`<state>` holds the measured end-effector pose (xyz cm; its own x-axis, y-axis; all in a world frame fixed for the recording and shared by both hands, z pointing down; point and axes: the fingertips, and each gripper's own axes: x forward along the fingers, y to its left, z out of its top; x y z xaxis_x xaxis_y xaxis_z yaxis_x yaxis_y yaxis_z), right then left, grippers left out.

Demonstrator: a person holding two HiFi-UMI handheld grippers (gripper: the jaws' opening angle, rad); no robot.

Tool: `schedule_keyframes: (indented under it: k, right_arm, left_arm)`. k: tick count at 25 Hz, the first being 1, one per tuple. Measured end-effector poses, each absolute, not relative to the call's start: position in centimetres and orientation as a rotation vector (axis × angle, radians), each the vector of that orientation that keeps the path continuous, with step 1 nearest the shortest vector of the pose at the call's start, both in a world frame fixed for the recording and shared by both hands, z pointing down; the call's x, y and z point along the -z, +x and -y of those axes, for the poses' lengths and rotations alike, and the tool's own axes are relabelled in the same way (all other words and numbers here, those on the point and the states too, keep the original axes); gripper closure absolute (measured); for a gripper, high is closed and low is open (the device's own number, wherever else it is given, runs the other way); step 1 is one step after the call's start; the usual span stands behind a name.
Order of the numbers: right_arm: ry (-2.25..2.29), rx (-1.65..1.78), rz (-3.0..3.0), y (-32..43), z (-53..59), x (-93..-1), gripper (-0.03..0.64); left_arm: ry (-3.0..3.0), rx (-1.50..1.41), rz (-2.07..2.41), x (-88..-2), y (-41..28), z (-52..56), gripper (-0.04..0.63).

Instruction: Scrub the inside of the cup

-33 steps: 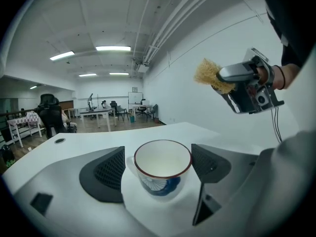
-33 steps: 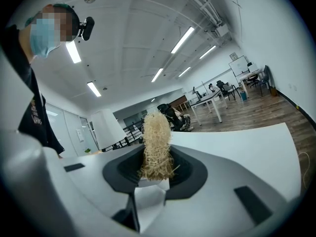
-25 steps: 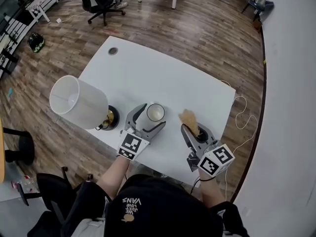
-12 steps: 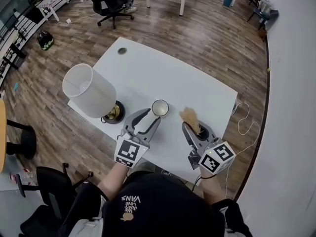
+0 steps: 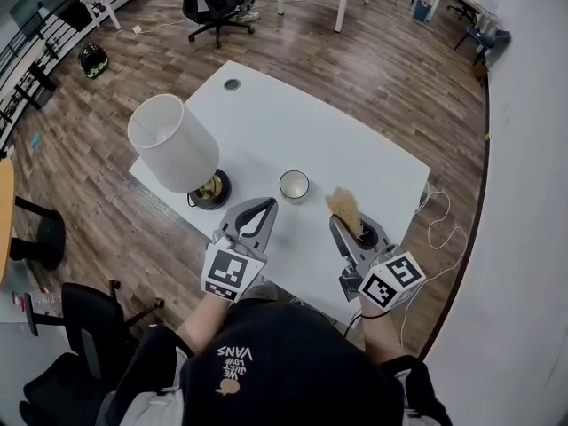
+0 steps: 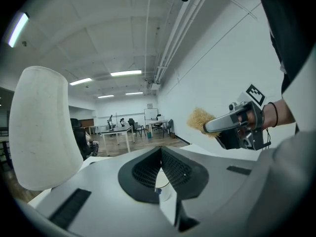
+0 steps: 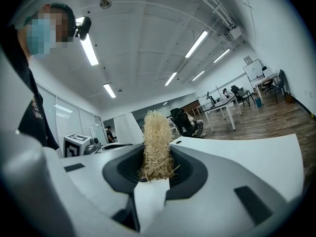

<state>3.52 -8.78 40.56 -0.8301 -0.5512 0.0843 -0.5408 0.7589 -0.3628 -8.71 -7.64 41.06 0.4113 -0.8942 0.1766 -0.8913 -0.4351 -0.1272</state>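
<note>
1. Head view: the cup (image 5: 294, 185) stands upright and free on the white counter (image 5: 373, 153), between the lamp (image 5: 173, 145) and the scrubber (image 5: 344, 206). Neither pair of tongs touches it.
2. The left tongs (image 5: 264, 206) are closed on nothing, just short of the cup. The right tongs (image 5: 351, 229) grip the straw-coloured scrubber by its base, tuft forward.
3. The step in hand looks like backing off a released cup. To do it well, draw the left tongs straight back, clear of the rim, so the cup is not tipped. Any further scrubbing would likely need the cup braced first, or it may slide.
4. A second earlier the left tongs stood wide open around the cup. They have just been closing with nothing between them, and have pulled back toward the person. The cup keeps its place by the lamp, and the right tongs and scrubber look unchanged.
</note>
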Motion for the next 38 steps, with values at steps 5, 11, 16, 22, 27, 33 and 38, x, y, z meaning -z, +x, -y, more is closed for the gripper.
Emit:
schedule_keyframes:
  k: [5,11,16,22,27,33,38]
  right_arm:
    - [-0.891,0.585,-2.942,3.7,8.0,-40.9,0.517]
    - [-0.869,0.579,-2.987,3.6,7.2,-41.6,0.517]
    - [-0.844,0.572,-3.013,3.1,6.9,-41.9,0.517]
    - [-0.84,0.584,-3.035,2.8,6.9,-42.3,0.517]
    - [-0.839,0.572,-3.041,2.8,7.0,-42.3,0.517]
    - [-0.829,0.556,-3.057,2.5,6.8,-42.3,0.517]
    - [-0.821,0.557,-3.058,2.2,7.0,-42.2,0.517]
  left_arm:
    - [-2.618,0.347,-1.702,-40.9,-8.8,6.8,0.584]
    - [-2.617,0.342,-1.718,-40.9,-8.6,6.0,0.584]
    - [-2.607,0.35,-1.717,-40.7,-8.4,5.7,0.584]
    - [-2.617,0.356,-1.735,-41.1,-8.8,5.6,0.584]
    - [-2.603,0.376,-1.714,-41.2,-8.4,5.9,0.584]
    - [-2.601,0.383,-1.709,-41.2,-8.5,5.8,0.584]
    - [-2.601,0.389,-1.698,-41.1,-8.5,6.0,0.584]
